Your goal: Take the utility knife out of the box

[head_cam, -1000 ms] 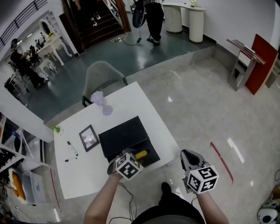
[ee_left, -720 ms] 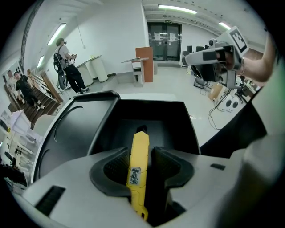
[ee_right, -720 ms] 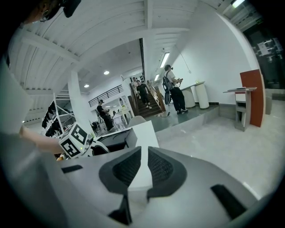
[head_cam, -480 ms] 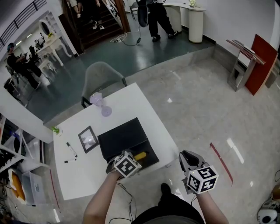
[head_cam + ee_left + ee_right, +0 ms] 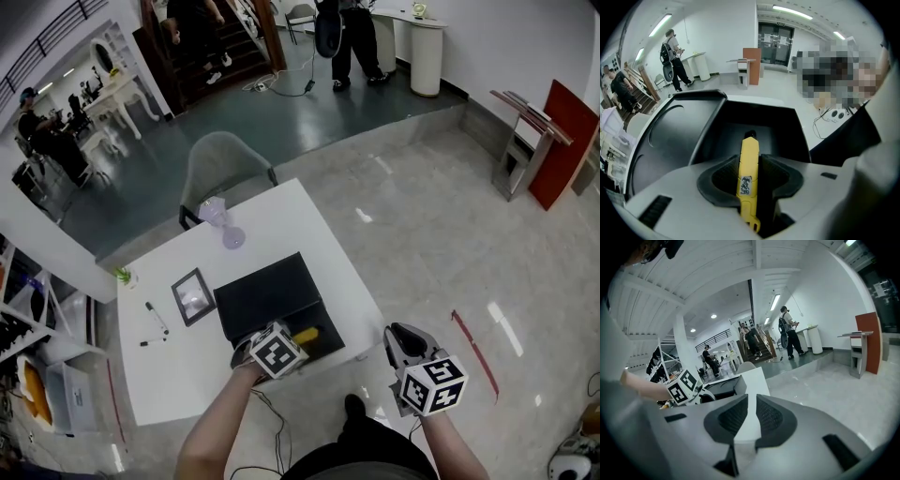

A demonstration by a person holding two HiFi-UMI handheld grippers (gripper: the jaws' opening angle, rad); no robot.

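The yellow utility knife (image 5: 747,173) lies in the front compartment of the open black box (image 5: 267,295) on the white table (image 5: 169,375); from the head view only its tip (image 5: 306,335) shows. My left gripper (image 5: 751,161) points steeply down into the box. Its jaws have just been closing, with the knife between the pads; a thin dark gap still shows at the right pad. My right gripper (image 5: 405,339) hangs off the table's right side over the floor, jaws (image 5: 752,416) almost together and empty.
A small picture frame (image 5: 191,295), two markers (image 5: 155,319), a purple hourglass-shaped glass (image 5: 223,223) and a little plant (image 5: 124,277) are on the table. A grey chair (image 5: 220,164) stands at its far side. People move in the background.
My left gripper stays over the box's front compartment and barely shifts. The right gripper holds still. People at the back have walked on.
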